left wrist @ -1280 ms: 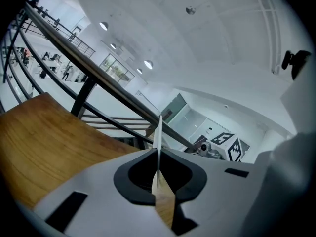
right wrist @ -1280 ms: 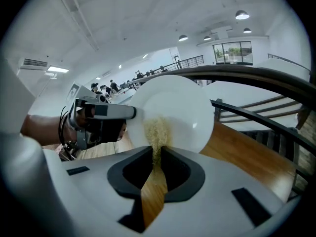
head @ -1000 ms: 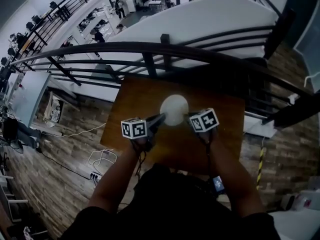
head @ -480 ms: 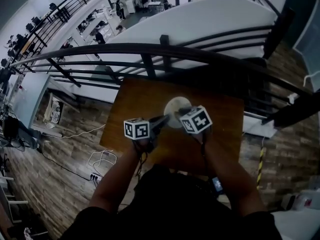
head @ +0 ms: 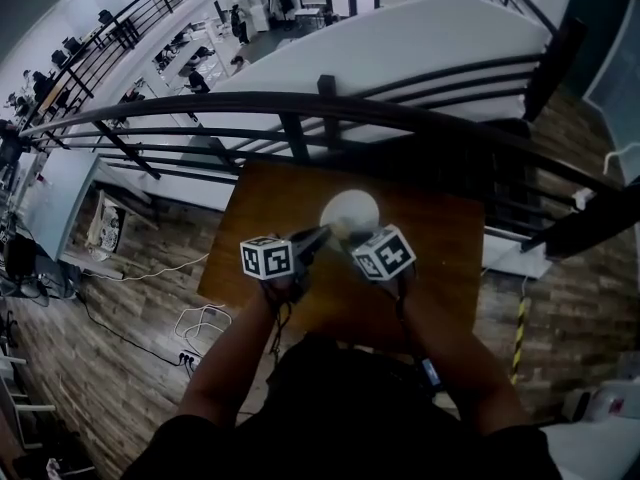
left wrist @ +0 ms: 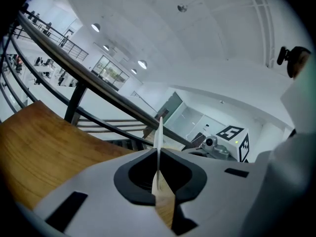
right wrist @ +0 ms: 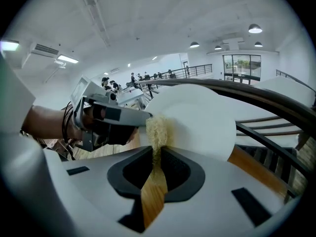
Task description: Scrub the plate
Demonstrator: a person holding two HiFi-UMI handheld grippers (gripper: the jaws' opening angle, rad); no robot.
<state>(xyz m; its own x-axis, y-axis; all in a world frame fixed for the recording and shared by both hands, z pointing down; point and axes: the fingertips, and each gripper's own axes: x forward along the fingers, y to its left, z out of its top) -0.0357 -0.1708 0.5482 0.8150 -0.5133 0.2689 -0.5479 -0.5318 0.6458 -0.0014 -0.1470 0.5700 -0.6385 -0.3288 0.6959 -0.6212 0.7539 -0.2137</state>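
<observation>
Over the table (head: 258,206), we are scrubbing: the left gripper (left wrist: 159,184) pinches the plate (right wrist: 197,115) in its fingers (left wrist: 98,181), the right gripper (right wrist: 156,169) squeezes the scrubber (right wrist: 157,128) against it, so next we rub across.

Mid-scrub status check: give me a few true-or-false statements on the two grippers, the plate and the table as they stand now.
1. The left gripper is shut on the rim of the plate. True.
2. The right gripper is empty. False: it is shut on a yellowish scrub pad.
3. The plate is white. True.
4. The table has a glass top. False: the top is brown wood.
5. A dark railing runs beyond the table's far edge. True.
</observation>
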